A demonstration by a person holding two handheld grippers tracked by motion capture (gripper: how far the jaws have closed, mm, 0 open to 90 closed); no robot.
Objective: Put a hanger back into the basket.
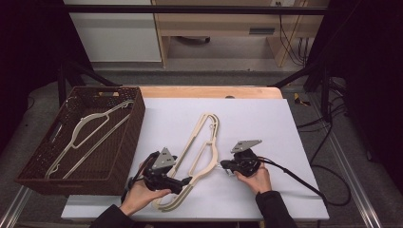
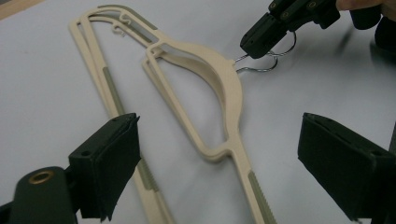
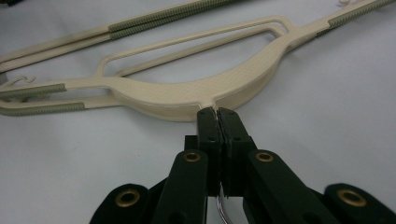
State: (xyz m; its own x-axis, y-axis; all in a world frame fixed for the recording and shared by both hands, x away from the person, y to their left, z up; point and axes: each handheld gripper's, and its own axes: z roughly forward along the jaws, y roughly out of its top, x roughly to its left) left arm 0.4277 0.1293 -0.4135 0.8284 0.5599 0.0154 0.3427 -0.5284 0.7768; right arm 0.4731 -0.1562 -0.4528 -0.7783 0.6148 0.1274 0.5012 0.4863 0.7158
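Hangers (image 1: 205,145) of cream plastic lie stacked on the white tabletop (image 1: 266,118), their long arms running from near the middle of the sheet down toward the person's side. In the left gripper view two of them (image 2: 219,88) overlap, each with grey ribbed strips along the arms, and a metal hook (image 2: 266,58) sticks out from the curved neck.

The right gripper (image 1: 227,165) sits just right of the hangers' neck, held in the person's right hand (image 1: 256,179). Its jaws are pressed together on the metal hook right where it leaves the plastic; in the right gripper view (image 3: 217,112) the two black pads meet with the wire caught between them, and a bend of the hook (image 3: 223,212) shows below.

The left gripper (image 1: 183,183) rests at the lower end of the hangers, held in the left hand (image 1: 142,192). Its jaws stand wide apart, one on either side of a hanger arm in its own view (image 2: 219,163), with the pads touching nothing.

A brown woven basket (image 1: 128,137) stands at the left edge of the tabletop with a further pale hanger (image 1: 83,133) lying inside it.
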